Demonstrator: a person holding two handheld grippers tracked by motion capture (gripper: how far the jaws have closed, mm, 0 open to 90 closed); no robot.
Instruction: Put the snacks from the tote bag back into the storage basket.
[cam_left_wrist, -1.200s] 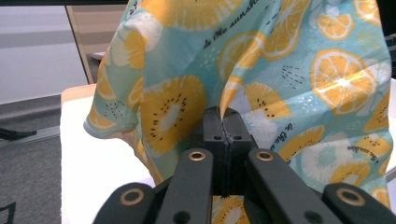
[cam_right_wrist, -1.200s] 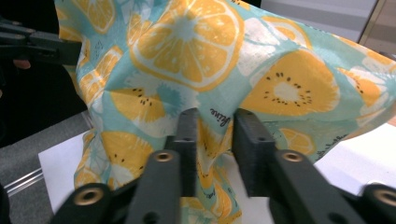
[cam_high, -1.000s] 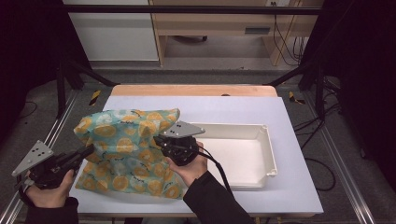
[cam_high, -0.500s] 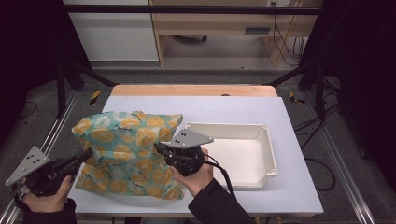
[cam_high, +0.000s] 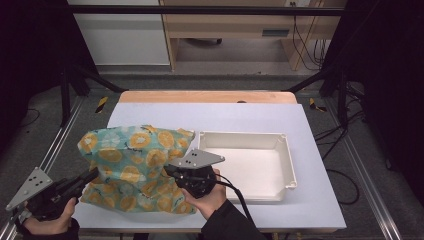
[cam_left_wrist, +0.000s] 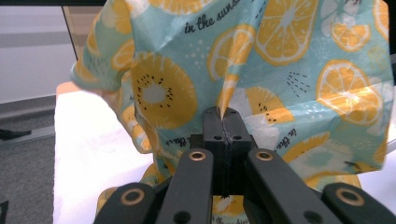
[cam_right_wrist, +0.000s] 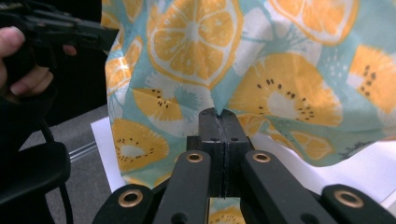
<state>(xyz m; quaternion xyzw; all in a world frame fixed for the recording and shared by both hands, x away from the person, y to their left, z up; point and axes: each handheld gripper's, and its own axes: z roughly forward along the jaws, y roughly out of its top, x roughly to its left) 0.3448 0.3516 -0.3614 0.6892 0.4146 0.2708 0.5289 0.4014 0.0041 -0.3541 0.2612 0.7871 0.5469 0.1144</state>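
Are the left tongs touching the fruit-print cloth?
Touching. In the left gripper view, the left tongs are shut on a pinched fold of the cloth.

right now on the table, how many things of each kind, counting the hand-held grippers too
fruit-print cloth: 1
white tray: 1
hand-held grippers: 2, the left hand-held gripper and the right hand-held gripper, each shut on the cloth
total: 4
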